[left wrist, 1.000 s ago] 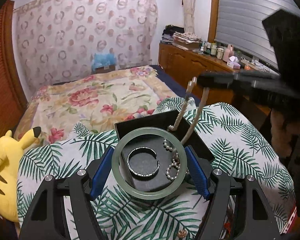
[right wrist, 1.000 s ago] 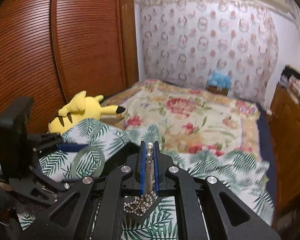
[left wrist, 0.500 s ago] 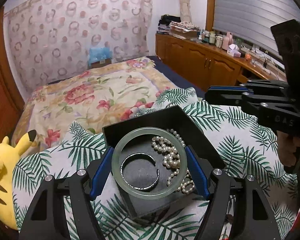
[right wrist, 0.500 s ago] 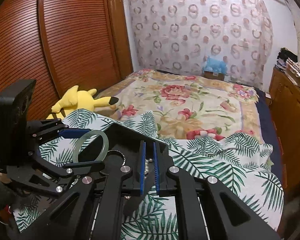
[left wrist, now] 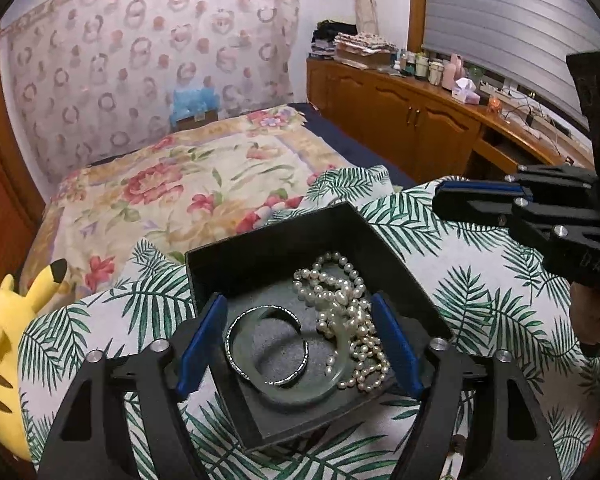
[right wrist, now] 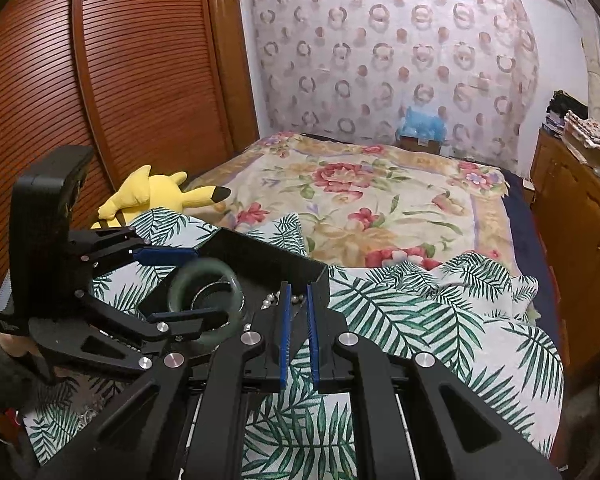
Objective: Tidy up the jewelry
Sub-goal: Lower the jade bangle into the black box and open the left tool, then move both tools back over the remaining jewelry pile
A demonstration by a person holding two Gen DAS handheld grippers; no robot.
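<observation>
Two blue-padded fingers of the left gripper stand wide apart over the black jewelry box, clear of the blurred jade bangle lying inside with a silver cuff bracelet and pearl necklace. Right gripper, empty, stands slightly parted nearby, above the palm-leaf cloth.

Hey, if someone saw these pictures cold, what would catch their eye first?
Probably the black box on the palm-print cloth, with a heap of pearl necklace, a silver cuff and a blurred green bangle inside. The left gripper stands open around it, and a yellow plush lies on the bed.
</observation>
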